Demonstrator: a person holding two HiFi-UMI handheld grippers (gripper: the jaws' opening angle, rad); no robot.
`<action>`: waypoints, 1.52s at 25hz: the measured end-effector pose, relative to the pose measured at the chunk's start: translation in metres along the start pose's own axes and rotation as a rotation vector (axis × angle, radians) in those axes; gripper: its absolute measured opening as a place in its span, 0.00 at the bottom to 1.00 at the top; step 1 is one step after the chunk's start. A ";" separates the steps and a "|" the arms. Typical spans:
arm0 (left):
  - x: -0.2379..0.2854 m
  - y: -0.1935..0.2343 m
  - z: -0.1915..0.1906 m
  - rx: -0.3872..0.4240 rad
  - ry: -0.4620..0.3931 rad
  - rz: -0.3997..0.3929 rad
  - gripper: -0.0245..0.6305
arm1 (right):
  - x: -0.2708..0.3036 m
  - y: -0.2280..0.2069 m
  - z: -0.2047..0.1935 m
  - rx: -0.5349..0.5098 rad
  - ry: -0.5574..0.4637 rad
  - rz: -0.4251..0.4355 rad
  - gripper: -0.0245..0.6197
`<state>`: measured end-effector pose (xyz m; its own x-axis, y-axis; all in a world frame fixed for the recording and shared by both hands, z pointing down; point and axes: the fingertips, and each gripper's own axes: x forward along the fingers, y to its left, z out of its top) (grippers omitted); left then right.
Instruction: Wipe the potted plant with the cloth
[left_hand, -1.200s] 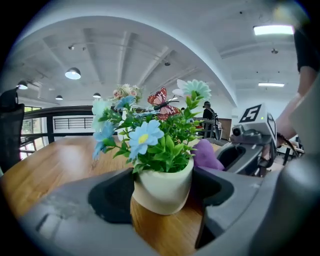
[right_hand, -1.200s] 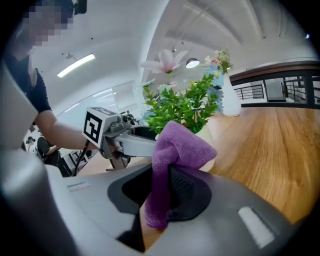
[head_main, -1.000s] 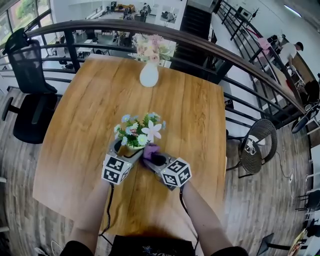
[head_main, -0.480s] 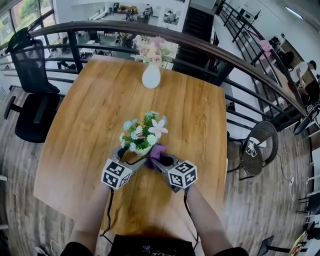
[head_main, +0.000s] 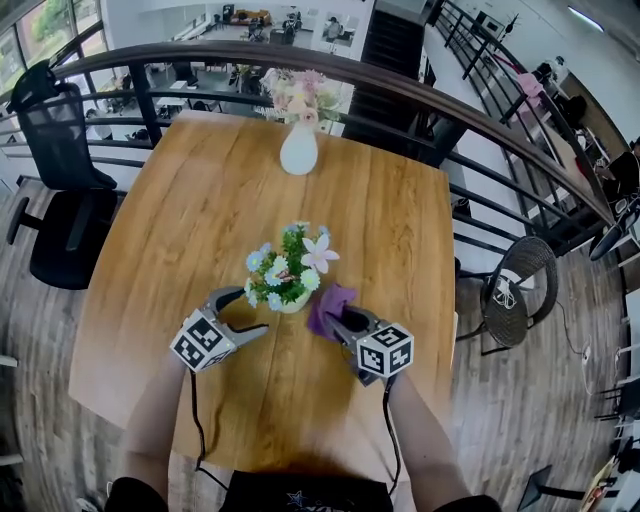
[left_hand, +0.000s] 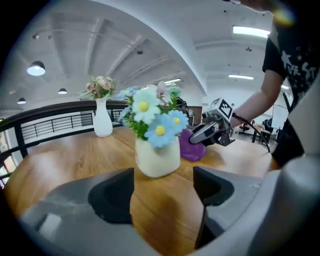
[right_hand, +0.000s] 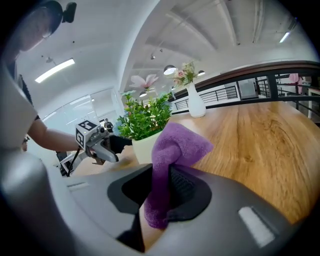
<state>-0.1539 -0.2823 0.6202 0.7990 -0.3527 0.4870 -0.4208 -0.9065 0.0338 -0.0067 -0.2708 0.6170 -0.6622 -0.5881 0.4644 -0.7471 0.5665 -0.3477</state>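
In your head view, the potted plant (head_main: 287, 283) stands on the wooden table (head_main: 180, 210), nearer to you than the white vase of flowers (head_main: 298, 148) at the far edge. Your left gripper (head_main: 250, 313) sits just left of the pot. Your right gripper (head_main: 337, 322) is just right of it, with the purple cloth (head_main: 327, 303) bunched at its tip.

In the left gripper view, the jaws stand spread with only bare table between them — the pot is just ahead, untouched.

In the right gripper view, the jaws pinch the cloth, which folds up beside the pot — contact can't be told.
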 end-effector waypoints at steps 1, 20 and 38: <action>0.000 0.009 0.000 0.019 0.005 0.003 0.63 | -0.001 -0.001 0.001 -0.001 -0.002 0.001 0.17; 0.052 0.017 0.047 0.136 0.011 -0.363 0.88 | 0.013 -0.031 0.031 -0.166 0.092 -0.111 0.17; 0.064 0.019 0.053 0.040 -0.028 -0.271 0.73 | 0.040 -0.008 0.023 -0.234 0.109 -0.044 0.17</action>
<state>-0.0873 -0.3342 0.6055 0.8920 -0.1020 0.4404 -0.1735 -0.9769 0.1250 -0.0293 -0.3123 0.6194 -0.6098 -0.5564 0.5644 -0.7326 0.6675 -0.1335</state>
